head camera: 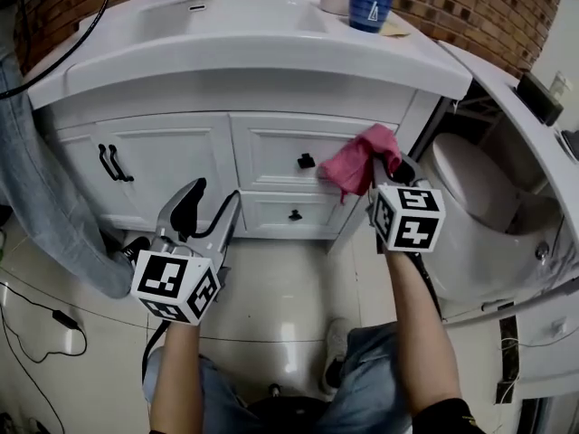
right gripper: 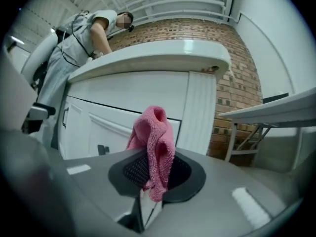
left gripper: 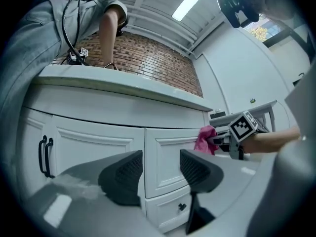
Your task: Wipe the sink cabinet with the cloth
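Item: pink terry cloth [right gripper: 154,137], crumpled, bunched upright. It was clenched in the right gripper [head camera: 374,172], near the right end of the upper drawer of the white panelled sink cabinet [head camera: 172,156], beside a black knob [head camera: 306,161].
Left gripper [left gripper: 160,174]: jaws apart, nothing between them, low before the cabinet.
Head view alone showed a dark blue mug [head camera: 369,7] on the countertop. Right gripper view alone showed the cloth's fold hanging between the jaws.

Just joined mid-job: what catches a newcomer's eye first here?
The pink knitted cloth, pinched in the right gripper, stands out against the white sink cabinet near its upper drawer's right end. The left gripper hangs open and empty, lower left. A blue mug sits on the countertop above.
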A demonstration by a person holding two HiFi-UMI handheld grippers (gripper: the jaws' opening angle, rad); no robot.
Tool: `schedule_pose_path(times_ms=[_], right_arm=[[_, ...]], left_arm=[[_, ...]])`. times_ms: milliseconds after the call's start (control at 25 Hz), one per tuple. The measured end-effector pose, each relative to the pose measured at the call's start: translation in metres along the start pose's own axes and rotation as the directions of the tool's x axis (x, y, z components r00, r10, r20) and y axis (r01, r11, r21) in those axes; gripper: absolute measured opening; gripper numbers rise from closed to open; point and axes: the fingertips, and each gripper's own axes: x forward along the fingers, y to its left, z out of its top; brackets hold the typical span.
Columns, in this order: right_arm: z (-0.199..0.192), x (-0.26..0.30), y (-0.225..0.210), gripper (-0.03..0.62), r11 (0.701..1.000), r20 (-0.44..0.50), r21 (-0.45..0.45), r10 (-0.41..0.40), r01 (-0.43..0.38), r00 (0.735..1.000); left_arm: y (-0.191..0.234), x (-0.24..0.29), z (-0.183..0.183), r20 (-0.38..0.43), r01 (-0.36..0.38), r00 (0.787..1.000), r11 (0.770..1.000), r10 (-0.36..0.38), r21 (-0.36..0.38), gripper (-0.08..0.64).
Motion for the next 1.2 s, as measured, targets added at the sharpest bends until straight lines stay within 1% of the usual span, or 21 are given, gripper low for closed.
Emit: schedule_pose_path(times_ms=[80, 160, 200, 240, 320, 400, 480, 640, 720, 760, 840, 880, 960, 1040, 1120, 1200], right_arm=[[-0.003, -0.003, -0.012, 0.052, 0.999, -0.007, 0.012, -0.039, 0.039, 0.999], [-0.003, -0.005, -0.011, 0.052, 0.998, -0.004, 0.045, -0.036, 0.036, 0.999], [0.0, -0.005, -0.004, 0.051, 0.998, 0.006, 0.054, -0.02, 0.019, 1.0], [0.004, -0.006, 0.008, 0.051, 0.998, 0.021, 0.06, 0.01, -0.011, 1.0], [0.018, -0.004, 0.048, 0.051, 0.992, 0.061, 0.068, 0.105, -0.109, 0.993], [0.032, -0.001, 0.098, 0.052, 0.973, 0.096, 0.066, 0.215, -0.222, 0.972], [0.041, 0.004, 0.147, 0.051, 0.948, 0.109, 0.05, 0.308, -0.315, 0.945], [0.042, 0.021, 0.225, 0.052, 0.899, 0.082, -0.002, 0.437, -0.438, 0.896], [0.038, 0.03, 0.255, 0.052, 0.878, 0.056, -0.021, 0.478, -0.478, 0.876], [0.035, 0.034, 0.266, 0.052, 0.872, 0.044, -0.025, 0.49, -0.489, 0.871], [0.034, 0.039, 0.274, 0.052, 0.871, 0.027, -0.026, 0.491, -0.49, 0.871], [0.035, 0.04, 0.271, 0.052, 0.877, 0.022, -0.034, 0.48, -0.479, 0.877], [0.032, 0.039, 0.254, 0.052, 0.896, 0.0, -0.077, 0.44, -0.438, 0.898], [0.022, 0.037, 0.221, 0.052, 0.922, -0.029, -0.107, 0.372, -0.373, 0.928], [0.012, 0.033, 0.17, 0.052, 0.957, -0.031, -0.089, 0.273, -0.275, 0.961], [0.006, 0.025, 0.116, 0.052, 0.982, -0.014, -0.052, 0.181, -0.182, 0.983]], left_arm=[[0.0, -0.002, 0.0, -0.001, -0.007, 1.0, 1.0, 0.007, 0.004, 0.235], [0.002, -0.005, 0.002, 0.001, -0.018, 1.0, 1.0, 0.018, 0.004, 0.235], [0.004, -0.007, 0.003, 0.003, -0.023, 1.0, 1.0, 0.023, 0.006, 0.235], [0.006, -0.008, 0.003, 0.004, -0.027, 1.0, 1.0, 0.027, 0.01, 0.235], [0.011, -0.01, 0.002, 0.0, -0.037, 0.999, 0.999, 0.037, 0.015, 0.235], [0.016, -0.014, 0.001, -0.006, -0.051, 0.999, 0.999, 0.051, 0.012, 0.235], [0.021, -0.018, 0.001, -0.005, -0.065, 0.998, 0.998, 0.065, 0.01, 0.235], [0.031, -0.024, -0.002, -0.019, -0.09, 0.996, 0.996, 0.091, 0.02, 0.235], [0.04, -0.029, -0.005, -0.03, -0.109, 0.994, 0.994, 0.11, 0.017, 0.235], [0.045, -0.032, -0.003, -0.029, -0.118, 0.993, 0.993, 0.119, 0.012, 0.235], [0.051, -0.033, 0.002, -0.015, -0.128, 0.992, 0.992, 0.128, -0.003, 0.235], [0.052, -0.032, 0.002, -0.009, -0.127, 0.992, 0.992, 0.127, -0.013, 0.235], [0.05, -0.028, -0.001, -0.011, -0.114, 0.993, 0.993, 0.114, -0.028, 0.235], [0.045, -0.02, -0.005, -0.019, -0.092, 0.996, 0.995, 0.091, -0.028, 0.235], [0.037, -0.013, -0.005, -0.016, -0.071, 0.997, 0.997, 0.07, -0.024, 0.235], [0.029, -0.01, -0.002, -0.004, -0.058, 0.998, 0.998, 0.058, -0.027, 0.235]])
